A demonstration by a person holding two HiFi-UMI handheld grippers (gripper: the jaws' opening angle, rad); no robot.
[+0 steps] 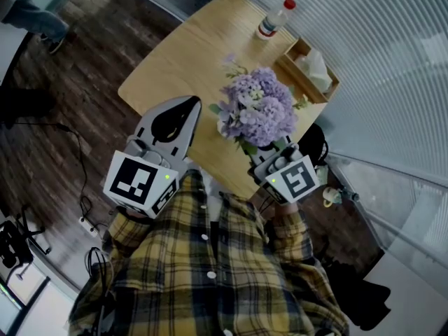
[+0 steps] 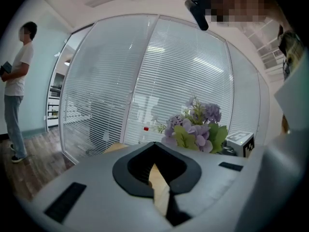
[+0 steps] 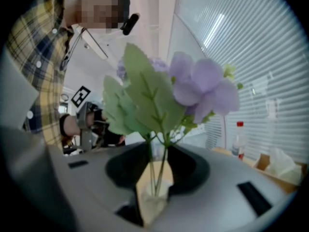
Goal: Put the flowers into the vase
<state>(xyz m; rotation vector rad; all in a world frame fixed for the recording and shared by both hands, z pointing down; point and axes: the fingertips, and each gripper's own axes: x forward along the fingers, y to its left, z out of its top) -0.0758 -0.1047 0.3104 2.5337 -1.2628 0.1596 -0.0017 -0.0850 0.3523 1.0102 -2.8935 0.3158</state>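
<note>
Over the near right part of the wooden worktop (image 1: 175,61) stands the bunch of lilac flowers (image 1: 259,107), blooms and green leaves upward, the stems running down out of sight beneath them. The stems rise straight through the gap of the right hand-held gripper (image 1: 271,152), which reaches in from the near side, just under the blooms. In the right gripper view the flowers (image 3: 193,88) fill the middle, and two thin green stems pass between the jaws of the right hand-held gripper (image 3: 157,151). The jaws stand a little spread, wider than the stems, with the pads not pressing on them. The foot of the stems ends in something pale and blurred that cannot be made out.

The left hand-held gripper (image 1: 189,105) hovers to the left of the bunch, apart from it, over the worktop's near edge. Its jaws are pressed together at the tips with nothing between them (image 2: 154,146), and the flowers (image 2: 195,127) show beyond it to the right.

At the worktop's far end stand a red-capped bottle (image 1: 275,18) and a wooden box (image 1: 308,68) with tissue.
</note>
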